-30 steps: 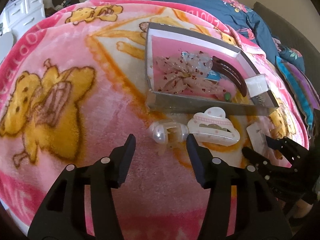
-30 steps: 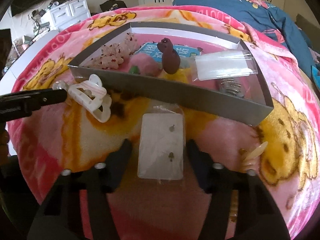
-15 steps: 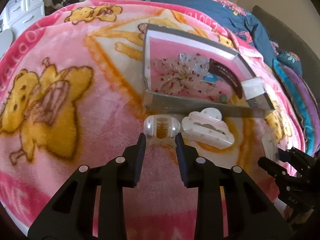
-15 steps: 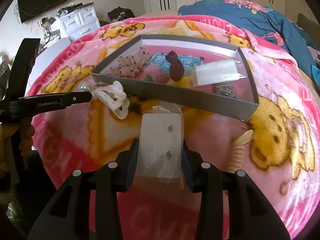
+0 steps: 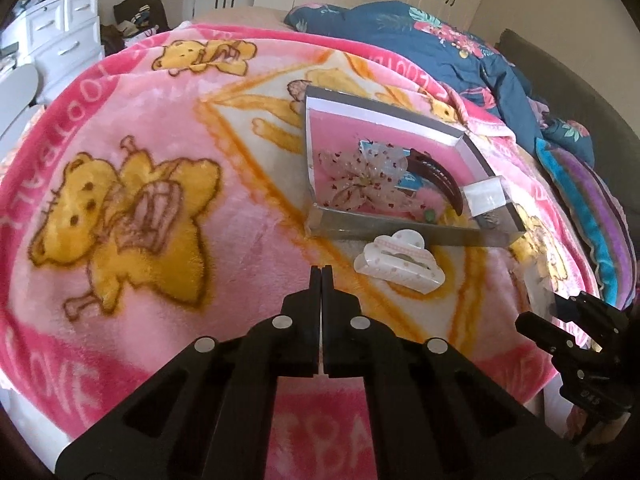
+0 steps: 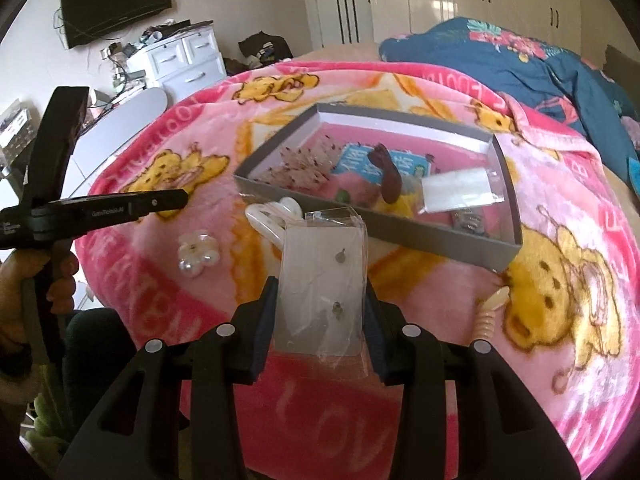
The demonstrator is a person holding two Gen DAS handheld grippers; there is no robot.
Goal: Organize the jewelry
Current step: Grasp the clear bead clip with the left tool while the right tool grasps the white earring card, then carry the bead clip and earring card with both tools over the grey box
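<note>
While clamped on earring card (image 6: pixel 320 292), right hand-held gripper (image 6: pixel 320 312) aloft.

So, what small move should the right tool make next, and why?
Probably carry the earring card forward over the near wall of the grey box and let go there. The right tool is shut on the card's two edges, the box lies just ahead, and a brown hair clip already rests inside it.

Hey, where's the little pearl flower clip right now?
In the right wrist view the pearl flower clip lies on the pink blanket, left of the white claw clip and below the left gripper.
</note>
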